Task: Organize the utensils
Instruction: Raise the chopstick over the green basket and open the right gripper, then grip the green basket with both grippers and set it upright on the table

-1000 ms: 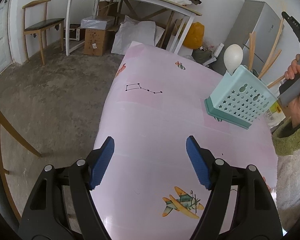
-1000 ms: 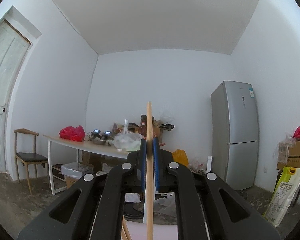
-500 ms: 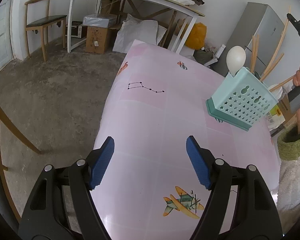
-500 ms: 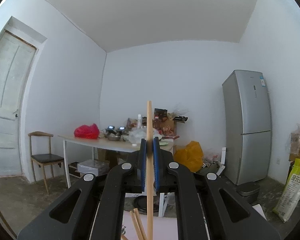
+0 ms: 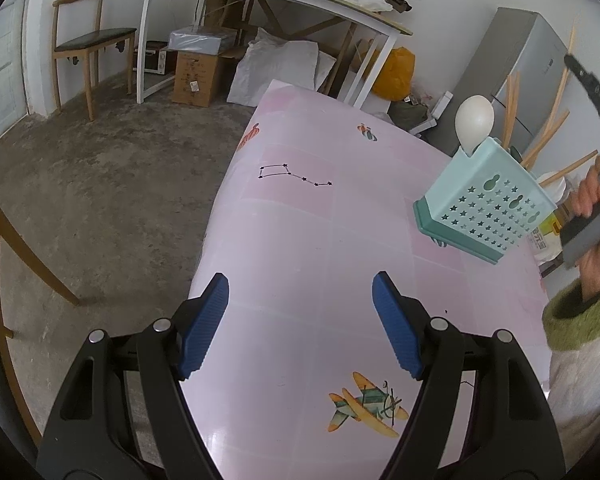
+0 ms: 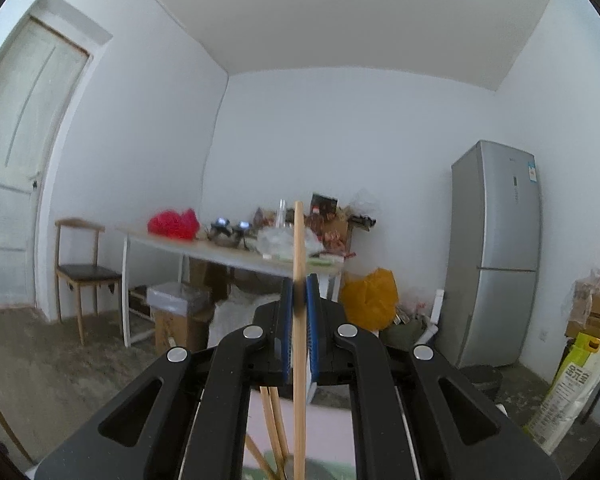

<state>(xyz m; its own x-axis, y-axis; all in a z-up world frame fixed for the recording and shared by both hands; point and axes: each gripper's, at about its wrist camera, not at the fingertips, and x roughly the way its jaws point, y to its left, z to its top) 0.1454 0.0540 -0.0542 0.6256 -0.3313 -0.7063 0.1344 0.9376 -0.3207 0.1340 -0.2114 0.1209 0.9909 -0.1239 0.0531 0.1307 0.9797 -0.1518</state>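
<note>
Pink table (image 5: pixel 300 240) with a glossy patterned cover — printed constellation line drawing (image 5: pixel 294 175) near the far left, small planet-like print (image 5: pixel 367 133) at the far end, an orange print (image 5: pixel 250 136) on the left edge, a cartoon airplane (image 5: pixel 366 406) near the front. Directly on the table: one teal utensil caddy (image 5: pixel 486 208) with star-shaped holes, standing at the right side on a darker base — looks tilted, likely lens distortion. Rest of the visible cover is bare pink with faint grid squares. Table stands on a rough concrete floor (image 5: pixel 100 184).
</note>
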